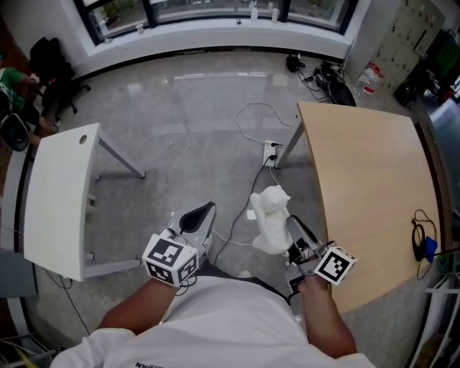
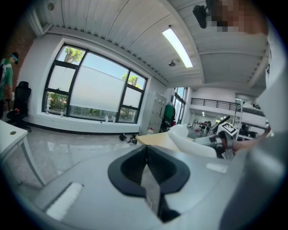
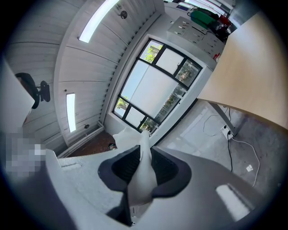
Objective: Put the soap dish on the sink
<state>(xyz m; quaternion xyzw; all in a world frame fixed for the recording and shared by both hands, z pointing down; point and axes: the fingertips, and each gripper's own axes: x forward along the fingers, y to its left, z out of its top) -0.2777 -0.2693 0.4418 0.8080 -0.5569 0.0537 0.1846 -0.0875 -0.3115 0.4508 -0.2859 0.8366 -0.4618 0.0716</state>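
Grey floor (image 1: pixel 180 108), we count two surfaces, one white surface (image 1: pixel 61 194), one wooden surface (image 1: pixel 366 194), one soap dish (image 1: pixel 272 219) grasped in our right tongs (image 1: pixel 291 248) over the floor, left tongs (image 1: pixel 200 215) clenched on nothing.

Grey polished floor (image 1: pixel 201 108) is noted, w/ reflections. Black-framed windows (image 1: pixel 215 11) are set along far wall. White table (image 1: pixel 61 194) is placed at left, wooden table (image 1: pixel 366 180) at right. Socket strip (image 1: pixel 271 152) w/ cables is laid btwn them. Ceiling strip light (image 2: pixel 177 41) is lit.
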